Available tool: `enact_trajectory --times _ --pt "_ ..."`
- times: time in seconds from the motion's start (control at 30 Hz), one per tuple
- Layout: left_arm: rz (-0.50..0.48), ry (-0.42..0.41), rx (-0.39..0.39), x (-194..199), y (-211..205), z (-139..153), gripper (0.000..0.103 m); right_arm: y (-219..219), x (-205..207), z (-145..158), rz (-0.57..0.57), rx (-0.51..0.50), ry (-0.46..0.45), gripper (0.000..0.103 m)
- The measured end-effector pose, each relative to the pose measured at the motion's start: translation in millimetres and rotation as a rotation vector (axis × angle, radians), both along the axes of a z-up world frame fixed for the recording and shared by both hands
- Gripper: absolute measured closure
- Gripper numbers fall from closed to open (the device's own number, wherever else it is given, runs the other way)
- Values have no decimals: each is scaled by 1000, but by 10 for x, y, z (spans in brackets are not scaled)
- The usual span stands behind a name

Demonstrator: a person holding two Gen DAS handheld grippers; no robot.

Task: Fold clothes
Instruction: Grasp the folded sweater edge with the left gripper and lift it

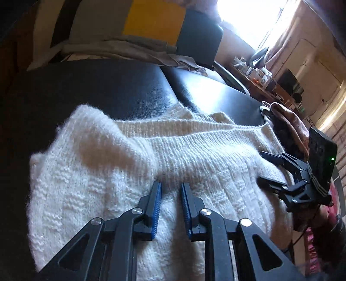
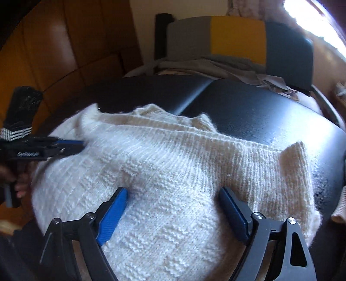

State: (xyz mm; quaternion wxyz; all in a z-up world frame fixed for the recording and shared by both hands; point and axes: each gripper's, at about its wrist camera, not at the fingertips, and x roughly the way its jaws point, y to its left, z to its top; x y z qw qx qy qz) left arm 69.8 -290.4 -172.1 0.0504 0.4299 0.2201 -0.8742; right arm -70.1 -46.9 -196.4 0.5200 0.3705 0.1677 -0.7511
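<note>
A: Light source?
B: Strong daylight from a window [image 1: 248,19] at upper right, blown out to pure white in both views.

A: Glare and shadow?
B: Sheen on the black padded surface [image 1: 216,95]; deep shadow at left, wooden panels [image 2: 54,43] dim and orange.

A: Sharpness?
B: White knit sweater [image 2: 173,173] crisp at centre. Left gripper [image 2: 64,147] smeared by motion blur. Heavy fisheye bending, dark vignette in corners.
</note>
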Motion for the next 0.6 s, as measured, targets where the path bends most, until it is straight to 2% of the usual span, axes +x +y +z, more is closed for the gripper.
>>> enact_trajectory --times 0.1,0.27,0.37,0.5,0.6 --pt "37 -7 57 -123 -194 -18 86 -2 -14 -1 0 -12 -6 13" --pt "56 9 45 -134 -256 80 86 -7 3 -6 3 -32 -38 1" --pt "75 22 60 -71 -275 184 84 18 -14 73 -11 -25 -95 1" --pt "102 78 3 308 -351 363 81 185 -34 265 -46 -51 -140 1" --pt "129 104 -3 674 -568 408 76 361 101 384 -29 -57 -121 1"
